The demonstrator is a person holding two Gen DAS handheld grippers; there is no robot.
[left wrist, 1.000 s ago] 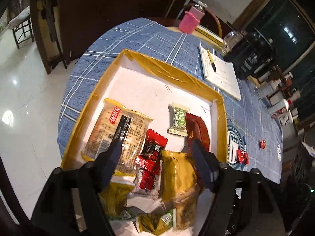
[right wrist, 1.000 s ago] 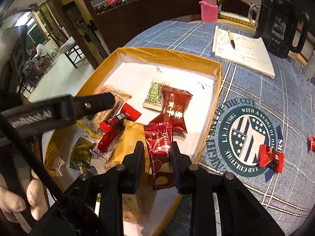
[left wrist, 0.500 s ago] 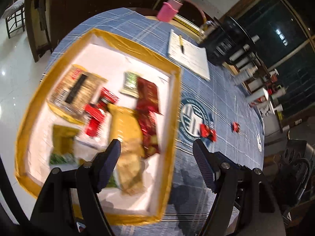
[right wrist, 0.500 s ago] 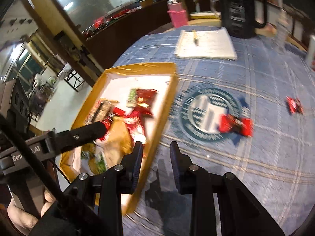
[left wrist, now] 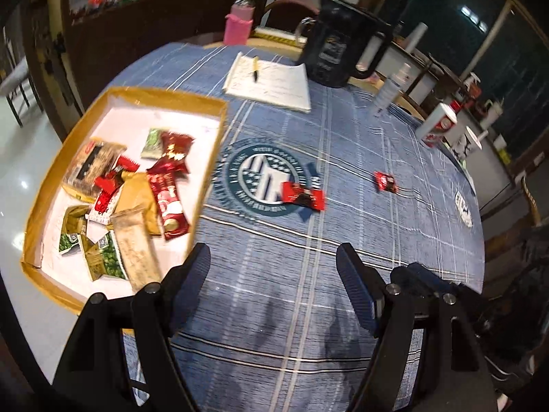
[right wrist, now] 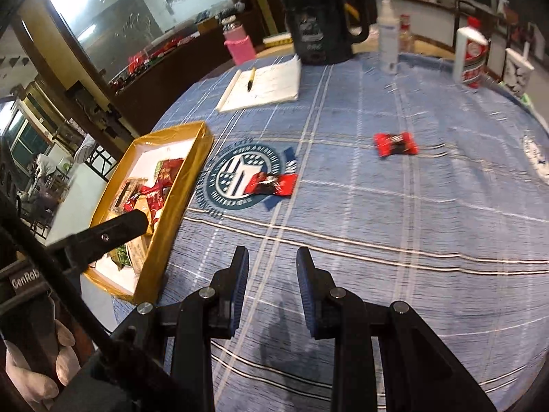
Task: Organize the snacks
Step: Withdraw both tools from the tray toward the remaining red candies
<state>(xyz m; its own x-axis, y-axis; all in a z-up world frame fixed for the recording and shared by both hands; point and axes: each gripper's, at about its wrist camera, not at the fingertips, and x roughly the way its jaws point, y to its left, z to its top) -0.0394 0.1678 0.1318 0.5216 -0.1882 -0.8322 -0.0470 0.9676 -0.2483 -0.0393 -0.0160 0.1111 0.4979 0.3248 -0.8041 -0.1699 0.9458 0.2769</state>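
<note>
Both grippers swung off tray (left wrist: 212,158) toward loose red snacks (left wrist: 303,197) on bench | left gripper (left wrist: 271,274) fingers wide, empty | right gripper (right wrist: 271,269) fingers narrow, empty | two snacks remained

A: Are the wrappers in the tray (left wrist: 212,144) readable?
B: No, the print blurs. In the right wrist view, the tray's wall hides most snacks at nine o'clock.

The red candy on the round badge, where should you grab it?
Grab the candy across its plump middle, coming straight down from above. It lies flat on the cloth with a twisted end at each side, so the middle is the firmest part. Nothing crowds it; the box is well apart.
</note>
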